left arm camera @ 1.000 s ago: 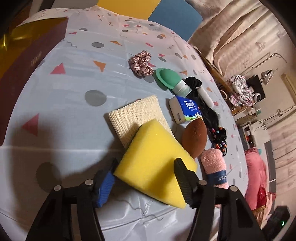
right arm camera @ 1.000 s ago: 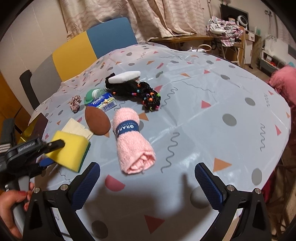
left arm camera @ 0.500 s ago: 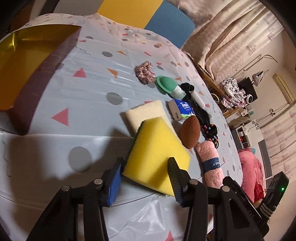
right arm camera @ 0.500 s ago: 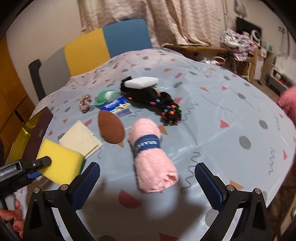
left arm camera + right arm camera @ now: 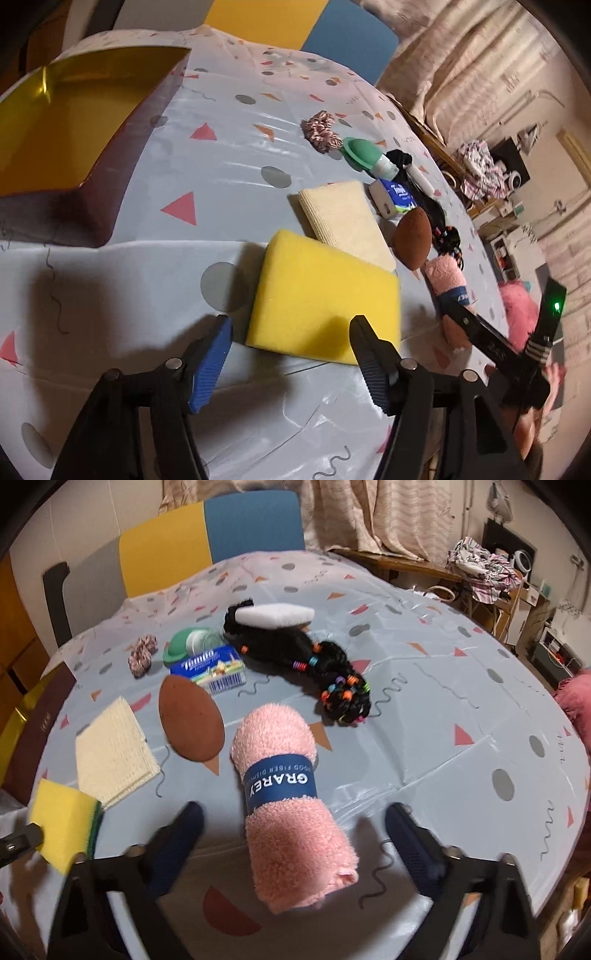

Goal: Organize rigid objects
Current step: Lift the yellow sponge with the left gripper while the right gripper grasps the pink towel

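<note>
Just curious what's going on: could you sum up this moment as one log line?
left tongs: opening, yellow sponge between | right tongs: closing around pink towel roll, not yet gripping

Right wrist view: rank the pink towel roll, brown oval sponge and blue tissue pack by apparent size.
1. pink towel roll, though it lies nearest the camera
2. brown oval sponge
3. blue tissue pack

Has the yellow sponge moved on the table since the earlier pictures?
Yes. The yellow sponge now lies nearer the gold-lined box, overlapping only a corner of the cream cloth.
</note>
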`<move>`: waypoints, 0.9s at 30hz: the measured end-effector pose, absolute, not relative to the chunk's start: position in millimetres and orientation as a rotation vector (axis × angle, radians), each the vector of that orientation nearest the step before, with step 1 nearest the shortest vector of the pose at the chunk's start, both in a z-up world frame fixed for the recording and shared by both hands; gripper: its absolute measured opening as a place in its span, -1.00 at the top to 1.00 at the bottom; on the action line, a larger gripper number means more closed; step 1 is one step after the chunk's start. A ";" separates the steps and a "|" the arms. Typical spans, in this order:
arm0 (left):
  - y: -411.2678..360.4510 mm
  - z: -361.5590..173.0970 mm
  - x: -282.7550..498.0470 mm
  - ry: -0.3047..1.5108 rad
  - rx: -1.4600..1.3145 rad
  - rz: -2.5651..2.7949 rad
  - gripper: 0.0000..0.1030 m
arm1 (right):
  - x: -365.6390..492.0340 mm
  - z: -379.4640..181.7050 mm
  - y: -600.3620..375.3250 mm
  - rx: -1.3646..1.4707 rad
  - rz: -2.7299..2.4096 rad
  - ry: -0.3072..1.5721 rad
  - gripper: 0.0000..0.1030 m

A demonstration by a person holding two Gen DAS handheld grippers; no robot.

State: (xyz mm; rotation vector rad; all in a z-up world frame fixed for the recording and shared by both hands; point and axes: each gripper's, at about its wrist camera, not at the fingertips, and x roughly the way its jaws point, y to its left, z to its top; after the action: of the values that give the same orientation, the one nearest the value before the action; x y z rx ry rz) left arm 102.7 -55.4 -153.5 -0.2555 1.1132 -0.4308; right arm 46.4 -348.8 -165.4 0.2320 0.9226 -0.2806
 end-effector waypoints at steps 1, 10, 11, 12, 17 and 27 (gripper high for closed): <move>-57.5 -151.1 101.6 1.099 -0.226 -0.427 -0.32 | 47.4 -168.8 -349.5 0.245 -0.269 0.934 -0.38; -88.0 -117.8 98.2 0.933 0.017 -0.444 -0.73 | 37.1 -178.6 -346.2 0.243 -0.264 0.875 0.08; -93.7 -117.4 98.7 0.934 0.022 -0.460 -0.90 | 37.0 -179.1 -344.6 0.231 -0.268 0.871 0.08; -102.5 -118.8 98.7 0.938 0.039 -0.484 -1.00 | 36.8 -179.6 -343.0 0.219 -0.272 0.866 0.07; -137.8 -127.6 95.1 0.938 0.152 -0.563 -1.00 | 35.4 -180.9 -341.0 0.204 -0.274 0.843 0.03; -137.5 -146.3 96.2 0.932 0.325 -0.456 -1.00 | 35.5 -183.4 -335.9 0.185 -0.255 0.827 -0.16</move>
State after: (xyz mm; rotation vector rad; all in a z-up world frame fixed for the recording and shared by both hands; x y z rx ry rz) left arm 96.2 -137.5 -146.3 0.3248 0.9323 -0.4563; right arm 35.5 -335.9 -183.4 0.1854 0.8269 -0.2555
